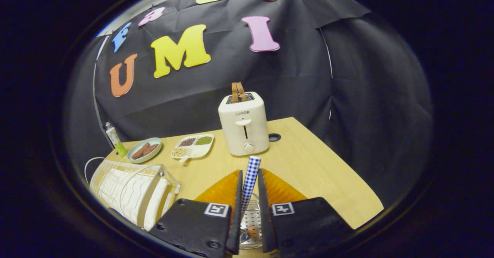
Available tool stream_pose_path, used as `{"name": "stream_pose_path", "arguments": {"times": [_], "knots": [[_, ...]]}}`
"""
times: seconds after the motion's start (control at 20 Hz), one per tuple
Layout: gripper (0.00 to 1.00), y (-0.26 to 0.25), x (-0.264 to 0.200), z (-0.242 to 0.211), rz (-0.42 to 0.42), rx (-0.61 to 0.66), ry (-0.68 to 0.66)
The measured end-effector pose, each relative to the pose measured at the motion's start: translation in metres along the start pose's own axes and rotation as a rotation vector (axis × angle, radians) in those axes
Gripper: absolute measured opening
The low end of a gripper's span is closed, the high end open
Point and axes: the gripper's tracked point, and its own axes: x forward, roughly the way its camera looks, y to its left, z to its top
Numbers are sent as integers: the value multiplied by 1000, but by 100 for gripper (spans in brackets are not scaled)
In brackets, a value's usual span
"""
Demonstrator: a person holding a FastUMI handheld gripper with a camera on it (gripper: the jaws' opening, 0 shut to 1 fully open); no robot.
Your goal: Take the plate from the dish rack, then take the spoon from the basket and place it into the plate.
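Note:
My gripper (250, 177) is shut on the spoon (252, 165), whose blue-and-white checked handle stands upright between the two fingers and sticks out past their tips. Directly beneath, between the finger bases, lies a perforated metal basket (250, 221), and the spoon's lower end reaches down into it. An orange plate (283, 191) lies flat on the wooden table just beyond the fingers, partly hidden by them. Left of the fingers stands the white wire dish rack (127, 190).
A white toaster (244, 128) with two slices of bread stands beyond the plate. Farther left are a divided tray of beans (193, 146), a green dish with sausages (144, 150) and a small bottle (115, 138). The table edge (347, 173) runs along the right.

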Motion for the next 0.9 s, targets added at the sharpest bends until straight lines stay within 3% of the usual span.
{"name": "stream_pose_path", "arguments": {"times": [0.15,0.35,0.5,0.65,0.9], "knots": [[21,9,-5,7,40,13,-27],[17,15,-32,36,61,24,-158],[18,14,-57,58,19,-19,-247],[17,25,-110,80,6,-16,-317],[17,78,-212,102,109,-48,-431]]}}
